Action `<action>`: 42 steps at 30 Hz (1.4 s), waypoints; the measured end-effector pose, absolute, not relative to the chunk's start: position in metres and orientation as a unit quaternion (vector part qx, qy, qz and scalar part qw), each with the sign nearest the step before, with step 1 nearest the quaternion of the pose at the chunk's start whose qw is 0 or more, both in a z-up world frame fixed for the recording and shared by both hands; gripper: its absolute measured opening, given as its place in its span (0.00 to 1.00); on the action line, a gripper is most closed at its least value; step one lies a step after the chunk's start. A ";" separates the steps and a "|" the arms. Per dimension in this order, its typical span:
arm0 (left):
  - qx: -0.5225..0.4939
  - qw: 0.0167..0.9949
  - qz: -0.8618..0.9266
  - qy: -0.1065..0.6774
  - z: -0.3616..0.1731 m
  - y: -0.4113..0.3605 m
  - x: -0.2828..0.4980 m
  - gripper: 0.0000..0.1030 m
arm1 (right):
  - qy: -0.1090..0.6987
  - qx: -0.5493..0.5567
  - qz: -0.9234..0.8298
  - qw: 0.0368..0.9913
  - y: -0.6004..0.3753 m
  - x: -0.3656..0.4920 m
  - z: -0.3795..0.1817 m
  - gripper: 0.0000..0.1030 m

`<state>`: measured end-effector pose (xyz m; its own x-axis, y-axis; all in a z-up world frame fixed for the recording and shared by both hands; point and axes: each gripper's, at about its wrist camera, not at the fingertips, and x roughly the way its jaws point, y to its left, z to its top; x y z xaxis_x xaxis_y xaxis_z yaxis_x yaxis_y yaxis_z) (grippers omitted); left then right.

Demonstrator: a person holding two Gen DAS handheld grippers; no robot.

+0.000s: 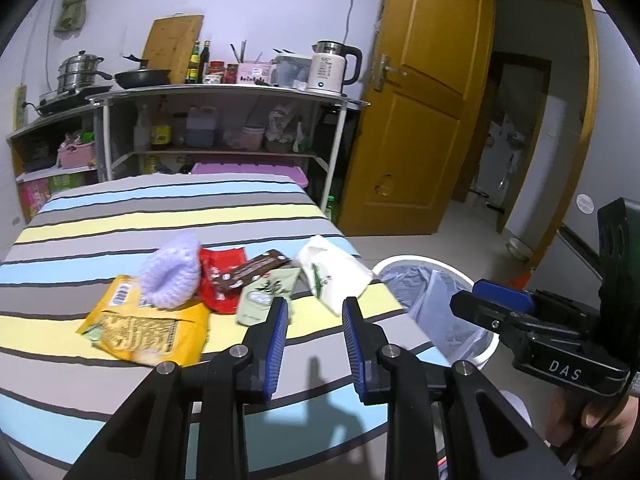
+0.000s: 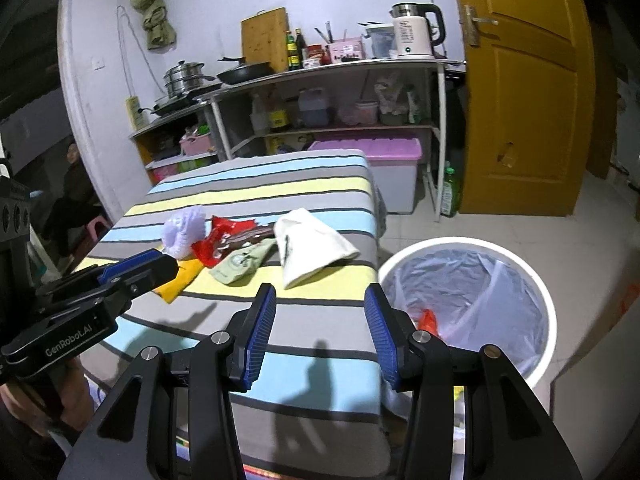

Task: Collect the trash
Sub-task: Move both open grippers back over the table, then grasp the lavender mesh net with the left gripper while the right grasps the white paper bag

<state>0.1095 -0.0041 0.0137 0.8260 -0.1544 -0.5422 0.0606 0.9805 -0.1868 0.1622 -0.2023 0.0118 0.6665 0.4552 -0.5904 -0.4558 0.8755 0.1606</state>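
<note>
Trash lies on a striped table [image 1: 160,216]: a yellow snack bag [image 1: 144,328], a lilac foam net [image 1: 172,276], a red wrapper [image 1: 218,280], a brown wrapper [image 1: 256,270], a pale green pouch [image 1: 264,298] and a white bag [image 1: 332,276]. My left gripper [image 1: 316,316] is open and empty, just in front of the green pouch. My right gripper [image 2: 320,304] is open and empty, over the table's near right edge, short of the white bag [image 2: 312,246]. A white bin [image 2: 468,292] with a clear liner stands right of the table and holds a red scrap [image 2: 426,320].
Metal shelves [image 1: 224,96] with pots, bottles and a kettle [image 1: 332,66] stand behind the table. A purple-lidded box [image 2: 380,168] and a green bottle [image 2: 450,192] sit on the floor. A yellow door [image 1: 420,100] stands open at right. A person [image 2: 76,196] sits far left.
</note>
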 end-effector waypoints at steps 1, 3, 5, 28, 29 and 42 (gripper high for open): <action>-0.081 0.952 -0.054 0.289 0.013 -0.002 0.109 0.27 | 0.323 -0.003 0.252 0.912 -0.199 0.163 0.012 0.46; -0.083 0.952 -0.048 0.290 0.013 0.003 0.107 0.27 | 0.324 -0.005 0.254 0.911 -0.194 0.164 0.011 0.46; -0.084 0.953 -0.041 0.289 0.013 0.011 0.106 0.27 | 0.326 -0.006 0.256 0.910 -0.190 0.166 0.011 0.46; -0.076 0.955 0.033 0.285 0.004 0.074 0.148 0.48 | 0.337 -0.054 0.275 0.899 -0.148 0.214 -0.001 0.48; -0.075 0.955 0.033 0.286 0.004 0.076 0.151 0.50 | 0.338 -0.058 0.276 0.898 -0.145 0.219 -0.002 0.48; -0.064 0.946 0.034 0.317 -0.015 0.084 0.194 0.54 | 0.363 -0.094 0.289 0.881 -0.126 0.279 -0.027 0.48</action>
